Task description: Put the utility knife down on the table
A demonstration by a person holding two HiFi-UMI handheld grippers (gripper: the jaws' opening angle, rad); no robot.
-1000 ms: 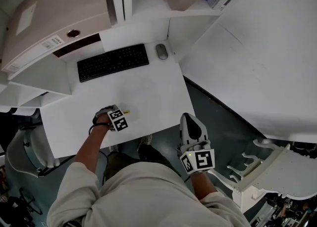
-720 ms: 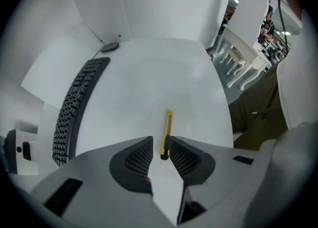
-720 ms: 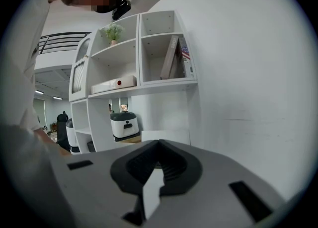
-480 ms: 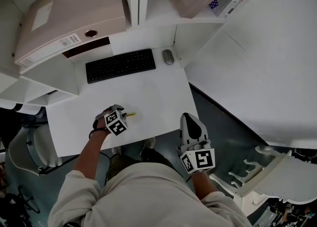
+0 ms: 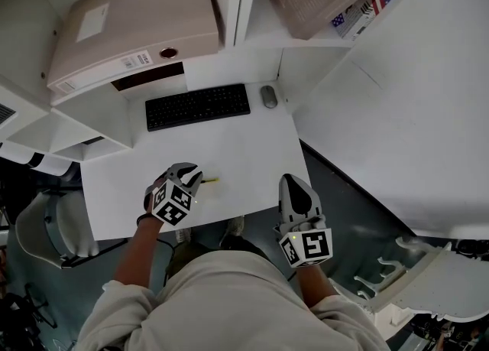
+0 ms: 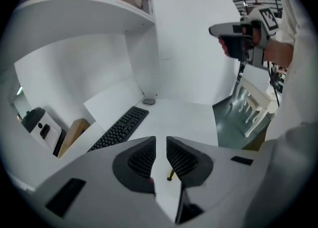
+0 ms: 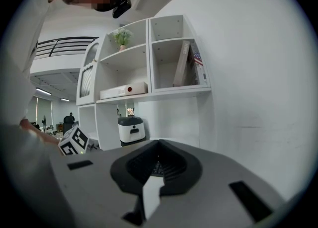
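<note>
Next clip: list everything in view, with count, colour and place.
table: one, white, centre
utility knife: one, yellow, lying on the table near its front edge
keyboard: one, black, back of the table
mouse: one, grey, right of the keyboard
binder: one, beige, flat on the shelf above the keyboard
chair: one, pale, left of the table
left tool: one, grey, over the table beside the knife, jaws closing, nothing between them
right tool: one, grey, beyond the table's front right corner, jaws shut

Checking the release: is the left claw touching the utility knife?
Apart. Left gripper view: the left claw, closing on nothing, hangs above the utility knife lying on the table below.
</note>
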